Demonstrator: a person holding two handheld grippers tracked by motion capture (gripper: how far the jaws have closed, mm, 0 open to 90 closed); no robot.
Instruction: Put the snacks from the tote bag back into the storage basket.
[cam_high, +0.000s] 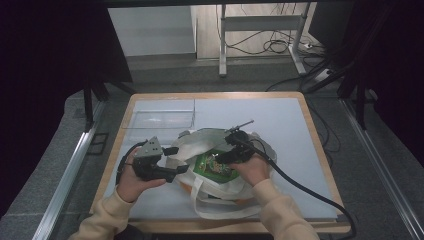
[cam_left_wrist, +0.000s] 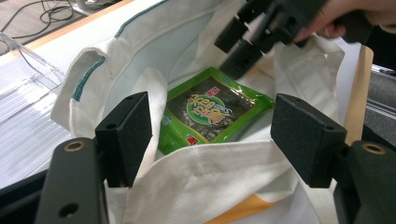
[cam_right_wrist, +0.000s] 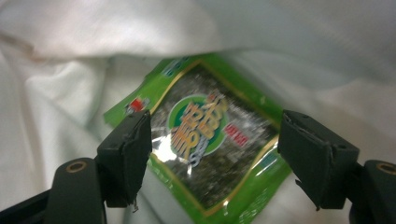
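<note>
A white cloth tote bag (cam_high: 200, 140) lies open in the middle of the table. Inside it lies a flat green seaweed packet (cam_high: 215, 166), label up. My left gripper (cam_high: 175, 160) is at the bag's left rim. In the left gripper view its jaws (cam_left_wrist: 212, 140) stand wide, with the bag's near rim (cam_left_wrist: 196, 177) lying loosely between them and the packet (cam_left_wrist: 210, 112) beyond. My right gripper (cam_high: 221, 159) reaches down into the bag's mouth. In the right gripper view it (cam_right_wrist: 215, 156) is open, one jaw on either side of the packet (cam_right_wrist: 210, 135), with white cloth (cam_right_wrist: 70, 93) all around.
A clear plastic tray (cam_high: 160, 120) stands at the back left of the table, close behind the bag. Something orange (cam_high: 185, 187) shows under the bag. The bag's handles (cam_high: 220, 210) loop toward the front edge. The right gripper's cable (cam_high: 300, 185) trails off to the right.
</note>
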